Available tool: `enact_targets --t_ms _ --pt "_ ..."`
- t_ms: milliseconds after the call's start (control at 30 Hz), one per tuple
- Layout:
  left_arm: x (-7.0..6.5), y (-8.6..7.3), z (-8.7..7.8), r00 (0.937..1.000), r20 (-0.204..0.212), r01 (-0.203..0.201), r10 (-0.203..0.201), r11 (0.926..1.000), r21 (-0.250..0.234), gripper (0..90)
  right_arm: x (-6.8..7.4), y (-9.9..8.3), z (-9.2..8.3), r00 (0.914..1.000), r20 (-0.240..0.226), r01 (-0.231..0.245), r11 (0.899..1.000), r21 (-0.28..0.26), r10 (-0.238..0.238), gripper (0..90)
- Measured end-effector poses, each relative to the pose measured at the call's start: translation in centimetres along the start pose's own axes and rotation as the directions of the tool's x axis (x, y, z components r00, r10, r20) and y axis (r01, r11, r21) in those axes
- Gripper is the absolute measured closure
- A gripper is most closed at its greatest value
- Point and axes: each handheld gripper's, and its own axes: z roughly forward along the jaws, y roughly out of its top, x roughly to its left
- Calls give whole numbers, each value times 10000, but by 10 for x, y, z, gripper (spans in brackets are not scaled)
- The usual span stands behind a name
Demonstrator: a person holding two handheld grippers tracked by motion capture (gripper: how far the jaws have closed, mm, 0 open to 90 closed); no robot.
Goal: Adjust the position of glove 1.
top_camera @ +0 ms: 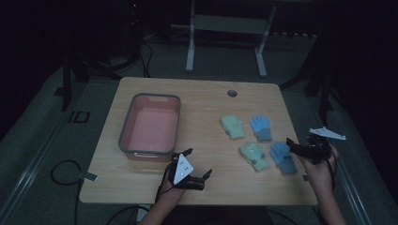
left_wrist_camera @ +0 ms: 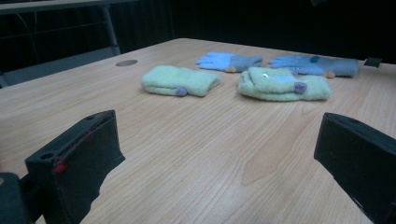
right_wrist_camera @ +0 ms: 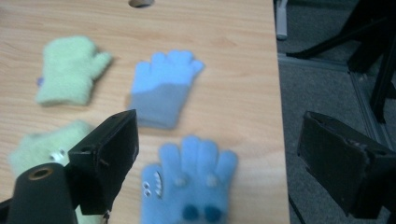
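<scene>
The right tongs [top_camera: 300, 151] hang wide apart and empty just above the near blue glove [right_wrist_camera: 189, 184], ready to grab it; the left tongs [top_camera: 196, 165] wait apart and empty on the table [top_camera: 202, 101]. Four gloves lie flat in pairs; the pink bin [top_camera: 126, 136] sits well apart, maybe for them.

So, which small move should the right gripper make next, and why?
Probably lower the right gripper straight down onto the near blue glove. Its jaws stand open with nothing between them, and that glove lies flat on the table just beneath them.
</scene>
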Motion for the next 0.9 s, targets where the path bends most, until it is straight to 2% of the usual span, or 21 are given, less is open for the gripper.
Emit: enact_targets --t_ms 233,333,533,567,600,633,667,700,733,767,800,900 --pt "0 0 0 10000 19 2 -2 10000 -5 4 21 25 4 9977 -495 446 9986 -296 -461 127" --pt "0 0 0 10000 16 6 -6 10000 -11 4 26 30 6 9968 -610 503 9983 -296 -520 133" --pt "0 0 0 10000 23 6 -6 10000 -11 4 41 44 17 9907 -936 958 9948 -338 -986 152" --pt "0 0 0 10000 29 12 -12 10000 -16 4 46 48 22 9867 -1074 1191 9923 -342 -1221 163" --pt "0 0 0 10000 29 12 -12 10000 -16 4 46 48 22 9867 -1074 1191 9923 -342 -1221 163" --pt "0 0 0 10000 34 4 -4 10000 -16 4 51 51 27 9819 -1210 1425 9892 -346 -1457 175" --pt "0 0 0 10000 34 4 -4 10000 -16 4 51 51 27 9819 -1210 1425 9892 -346 -1457 175" --pt "0 0 0 10000 45 -3 3 10000 -12 4 55 54 31 9771 -1363 1601 9866 -331 -1631 193" --pt "0 0 0 10000 45 -3 3 10000 -12 4 55 54 31 9771 -1363 1601 9866 -331 -1631 193" --pt "0 0 0 10000 48 -17 17 10000 -10 4 59 58 37 9713 -1595 1743 9843 -271 -1764 203" --pt "0 0 0 10000 48 -17 17 10000 -10 4 59 58 37 9713 -1595 1743 9843 -271 -1764 203" --pt "0 0 0 10000 57 -19 19 10000 -8 4 70 64 46 9581 -1975 2053 9782 -311 -2073 214"
